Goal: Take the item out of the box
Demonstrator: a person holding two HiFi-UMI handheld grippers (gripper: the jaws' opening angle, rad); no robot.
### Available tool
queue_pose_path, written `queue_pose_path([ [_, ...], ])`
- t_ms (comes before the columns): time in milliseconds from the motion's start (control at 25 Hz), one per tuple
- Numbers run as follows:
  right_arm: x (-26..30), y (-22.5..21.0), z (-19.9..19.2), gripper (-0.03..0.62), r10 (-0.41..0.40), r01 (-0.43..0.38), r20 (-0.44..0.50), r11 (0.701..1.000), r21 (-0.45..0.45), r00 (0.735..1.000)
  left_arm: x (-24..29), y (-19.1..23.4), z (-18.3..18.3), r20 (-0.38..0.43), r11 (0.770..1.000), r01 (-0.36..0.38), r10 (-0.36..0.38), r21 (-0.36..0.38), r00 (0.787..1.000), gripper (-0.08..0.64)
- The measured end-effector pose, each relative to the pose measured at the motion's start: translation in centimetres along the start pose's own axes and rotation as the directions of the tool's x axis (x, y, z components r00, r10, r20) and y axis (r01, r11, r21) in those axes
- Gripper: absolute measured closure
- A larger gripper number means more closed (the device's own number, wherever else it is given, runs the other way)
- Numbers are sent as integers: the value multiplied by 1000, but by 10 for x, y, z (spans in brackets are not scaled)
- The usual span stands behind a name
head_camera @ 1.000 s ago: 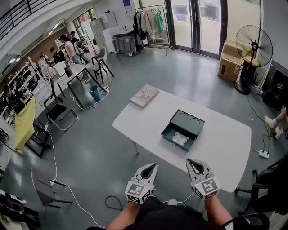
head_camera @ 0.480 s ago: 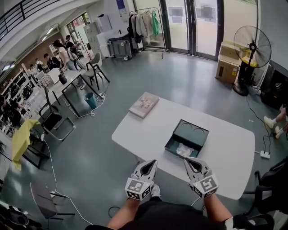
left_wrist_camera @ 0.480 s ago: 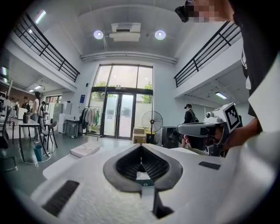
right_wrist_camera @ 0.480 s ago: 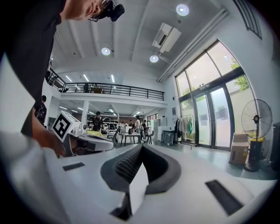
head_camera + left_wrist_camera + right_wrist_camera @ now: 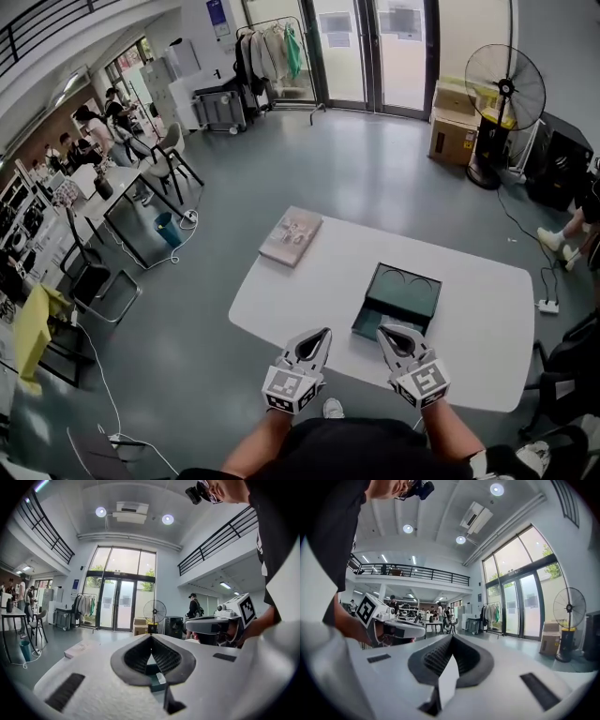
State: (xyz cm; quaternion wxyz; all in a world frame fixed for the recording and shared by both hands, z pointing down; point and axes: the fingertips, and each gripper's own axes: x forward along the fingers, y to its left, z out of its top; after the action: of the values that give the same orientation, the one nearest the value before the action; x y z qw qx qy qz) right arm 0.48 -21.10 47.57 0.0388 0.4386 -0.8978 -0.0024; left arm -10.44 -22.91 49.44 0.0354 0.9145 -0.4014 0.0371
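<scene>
An open dark green box [image 5: 406,292] lies on the white table [image 5: 478,319], its lid folded back toward the far side. Both grippers hover at the table's near edge. My right gripper [image 5: 382,329] is shut, and its tips overlap the box's front compartment, hiding the white item inside. My left gripper [image 5: 324,331] is shut and empty, a little left of the box. In the left gripper view the jaws meet at the tip [image 5: 150,637]; a bit of the green box [image 5: 152,671] shows through the gap below. The right gripper's jaws [image 5: 452,637] hold nothing.
A flat book [image 5: 291,237] lies at the table's far left corner. A standing fan [image 5: 504,89] and cardboard boxes [image 5: 455,124] are beyond the table. A power strip [image 5: 546,306] lies on the floor at right. People sit at desks [image 5: 98,141] far left.
I have come closer to the table. Both grippers moved forward from over the floor to the table's near edge, and the right one now covers the box's front and the white item.
</scene>
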Motion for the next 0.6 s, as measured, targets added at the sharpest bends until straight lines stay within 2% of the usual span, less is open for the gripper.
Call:
queue_pose_path([
  [240,25,-12,-16,586,-54,54,-32,998,17,998,19,26,-13,-9,998,66,-67,-14,998,548],
  [600,28,-38,-38,586,-110,115,-126,993,30,986,59,25,-21,-36,988,149,-150,-27,988,548],
])
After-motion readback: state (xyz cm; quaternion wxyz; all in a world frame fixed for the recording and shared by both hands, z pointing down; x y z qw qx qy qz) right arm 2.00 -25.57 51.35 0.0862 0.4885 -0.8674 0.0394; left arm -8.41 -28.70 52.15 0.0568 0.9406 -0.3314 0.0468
